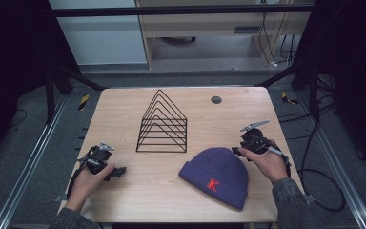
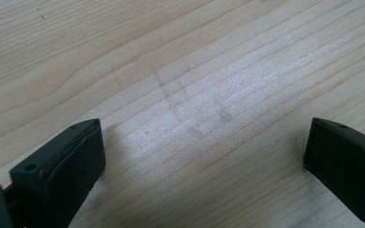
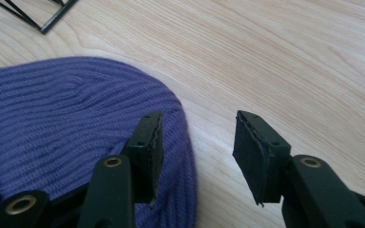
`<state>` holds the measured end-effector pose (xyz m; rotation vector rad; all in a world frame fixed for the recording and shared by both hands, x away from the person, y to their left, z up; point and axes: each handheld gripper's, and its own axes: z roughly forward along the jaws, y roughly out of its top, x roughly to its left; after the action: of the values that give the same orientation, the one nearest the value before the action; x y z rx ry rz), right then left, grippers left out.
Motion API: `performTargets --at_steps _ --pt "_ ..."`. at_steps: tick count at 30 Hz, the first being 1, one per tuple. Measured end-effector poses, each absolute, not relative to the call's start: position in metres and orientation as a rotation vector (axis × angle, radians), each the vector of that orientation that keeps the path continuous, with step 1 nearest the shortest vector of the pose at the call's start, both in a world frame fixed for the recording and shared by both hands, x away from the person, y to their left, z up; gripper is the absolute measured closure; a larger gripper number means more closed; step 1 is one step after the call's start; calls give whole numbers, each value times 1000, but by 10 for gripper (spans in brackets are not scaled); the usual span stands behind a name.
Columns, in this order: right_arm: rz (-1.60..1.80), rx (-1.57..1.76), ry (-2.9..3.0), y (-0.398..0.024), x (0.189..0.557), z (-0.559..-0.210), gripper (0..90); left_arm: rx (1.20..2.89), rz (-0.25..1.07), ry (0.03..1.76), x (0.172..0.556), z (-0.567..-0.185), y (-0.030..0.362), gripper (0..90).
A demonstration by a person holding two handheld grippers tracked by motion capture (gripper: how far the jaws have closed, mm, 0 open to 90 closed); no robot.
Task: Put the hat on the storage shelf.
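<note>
A purple knit beanie (image 1: pixel 217 175) with a red K lies flat on the wooden table (image 1: pixel 133 195), front right of centre. My right gripper (image 1: pixel 238 151) is at the beanie's upper right edge and is open. In the right gripper view its left jaw hangs over the ribbed edge of the beanie (image 3: pixel 66 118), its right jaw is over bare wood, and nothing is between them (image 3: pixel 197 128). My left gripper (image 1: pixel 118 171) rests at the front left, well away from the beanie. It is wide open (image 2: pixel 204 142) over bare table.
A black wire rack (image 1: pixel 162 126) of nested triangular frames stands at the table's centre; its corner (image 3: pixel 33 14) shows in the right gripper view. A small dark round disc (image 1: pixel 216 99) sits near the far edge. Cables lie on the floor to the right.
</note>
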<state>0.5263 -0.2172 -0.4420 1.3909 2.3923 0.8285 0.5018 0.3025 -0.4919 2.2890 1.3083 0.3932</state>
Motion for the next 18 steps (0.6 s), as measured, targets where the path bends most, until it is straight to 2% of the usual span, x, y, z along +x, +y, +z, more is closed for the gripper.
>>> performTargets --at_steps 4,14,18 --pt "834 1392 2416 -210 531 -445 540 2292 390 1308 502 -492 302 0" --pt "759 1418 2470 -182 539 -466 443 2289 392 1300 502 -492 302 0" --pt "754 1444 2480 -181 540 -472 467 2293 391 1300 502 -492 302 0"
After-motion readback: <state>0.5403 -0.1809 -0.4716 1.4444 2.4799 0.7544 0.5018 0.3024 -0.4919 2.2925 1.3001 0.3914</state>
